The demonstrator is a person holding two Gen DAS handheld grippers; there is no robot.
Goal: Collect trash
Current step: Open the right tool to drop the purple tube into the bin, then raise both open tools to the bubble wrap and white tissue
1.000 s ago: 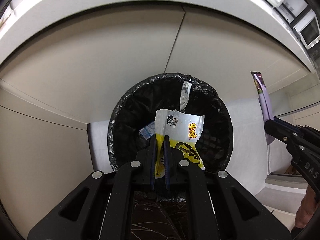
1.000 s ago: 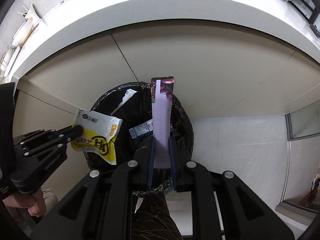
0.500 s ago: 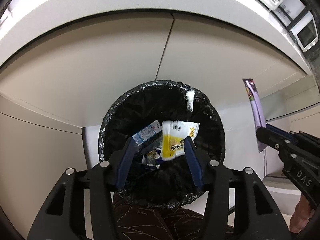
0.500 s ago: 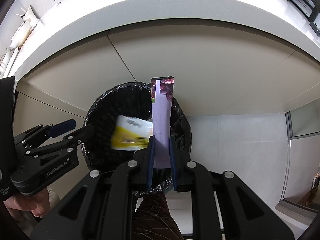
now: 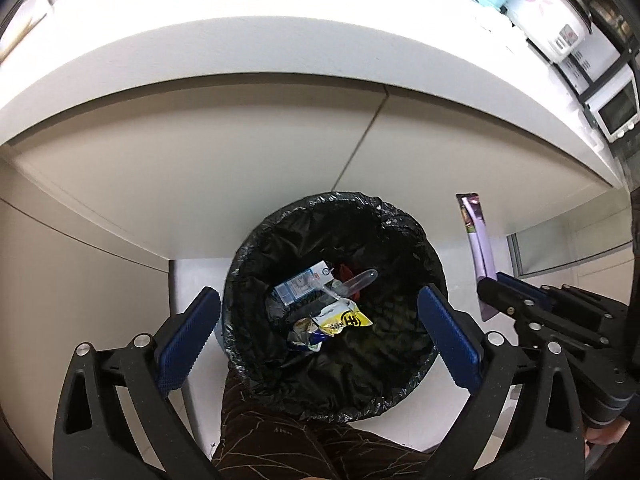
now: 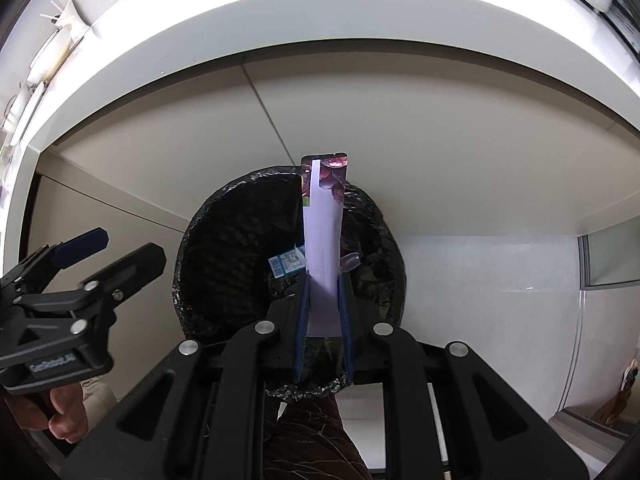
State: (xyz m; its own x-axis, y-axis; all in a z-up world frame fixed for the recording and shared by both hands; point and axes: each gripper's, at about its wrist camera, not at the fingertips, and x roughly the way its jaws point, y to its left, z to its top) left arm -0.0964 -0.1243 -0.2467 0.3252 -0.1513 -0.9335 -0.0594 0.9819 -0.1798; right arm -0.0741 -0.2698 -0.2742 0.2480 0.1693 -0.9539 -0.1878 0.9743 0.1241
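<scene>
Purple wrapper's (image 6: 322, 240) lower end behind the pads.

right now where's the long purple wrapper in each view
Left wrist view: the purple wrapper stands at the right, beside the bin, pinched in the right gripper.
Right wrist view: it rises at centre, in front of the bin's opening, clamped at its lower end by that gripper.
Shared landmark: the black-lined trash bin, with a blue-and-white carton inside.
</scene>
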